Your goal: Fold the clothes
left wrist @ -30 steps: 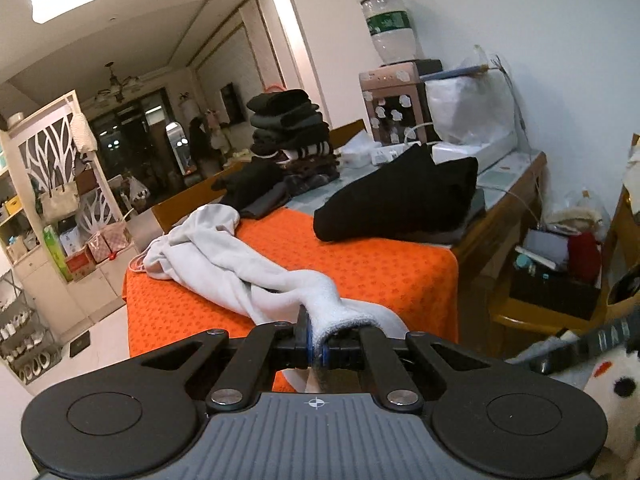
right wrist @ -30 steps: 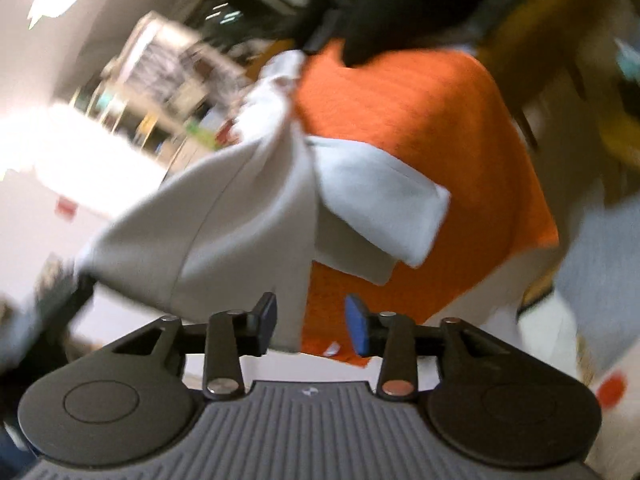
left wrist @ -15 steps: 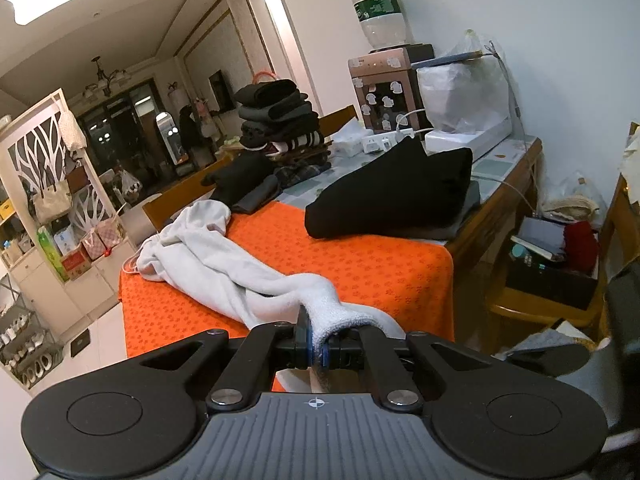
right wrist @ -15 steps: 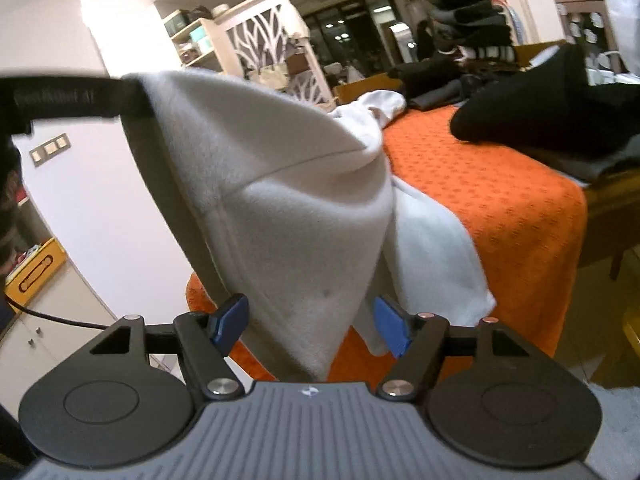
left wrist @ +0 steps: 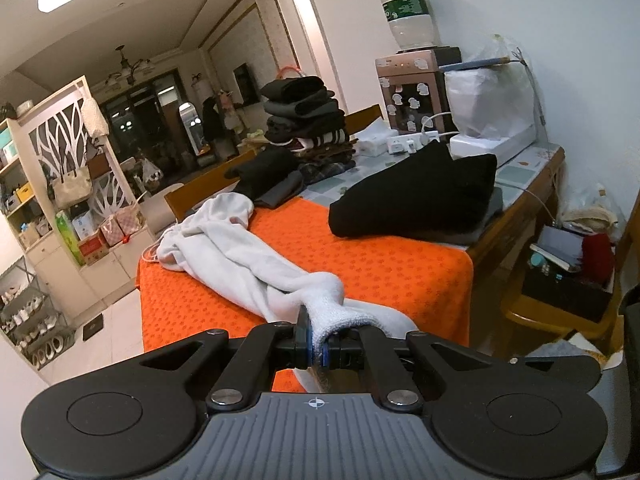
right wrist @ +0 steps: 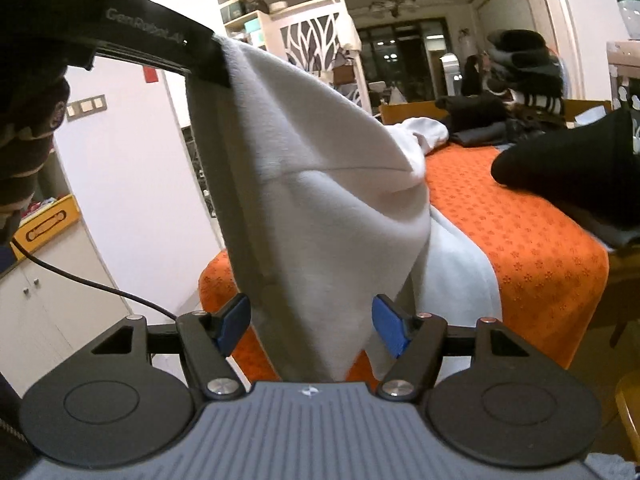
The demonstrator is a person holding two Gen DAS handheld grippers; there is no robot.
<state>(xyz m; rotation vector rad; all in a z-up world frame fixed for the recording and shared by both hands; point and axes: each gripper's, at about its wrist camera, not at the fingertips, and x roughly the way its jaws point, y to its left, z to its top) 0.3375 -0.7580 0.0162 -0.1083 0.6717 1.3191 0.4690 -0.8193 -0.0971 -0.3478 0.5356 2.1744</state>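
Observation:
A white fleece garment (left wrist: 240, 264) lies bunched across the orange table cover (left wrist: 380, 264). My left gripper (left wrist: 316, 346) is shut on one end of it at the table's near edge. In the right wrist view that end hangs as a broad white sheet (right wrist: 320, 200) from the left gripper (right wrist: 218, 60), which is at the upper left. My right gripper (right wrist: 312, 326) is open, and the lower part of the hanging cloth drops between its blue pads (right wrist: 234, 322) without either pad touching it.
A black garment (left wrist: 416, 196) lies on the table's right side, with a tall stack of folded dark clothes (left wrist: 304, 120) behind it. A water dispenser (left wrist: 416, 80) and a white bag (left wrist: 488, 104) stand by the wall. A wooden chair (left wrist: 560, 304) carries a bin at the right.
The right gripper swung from a tilted, blurred view to level, facing the hanging cloth, and its fingers spread wider. The left gripper stayed shut on the garment and barely shifted.

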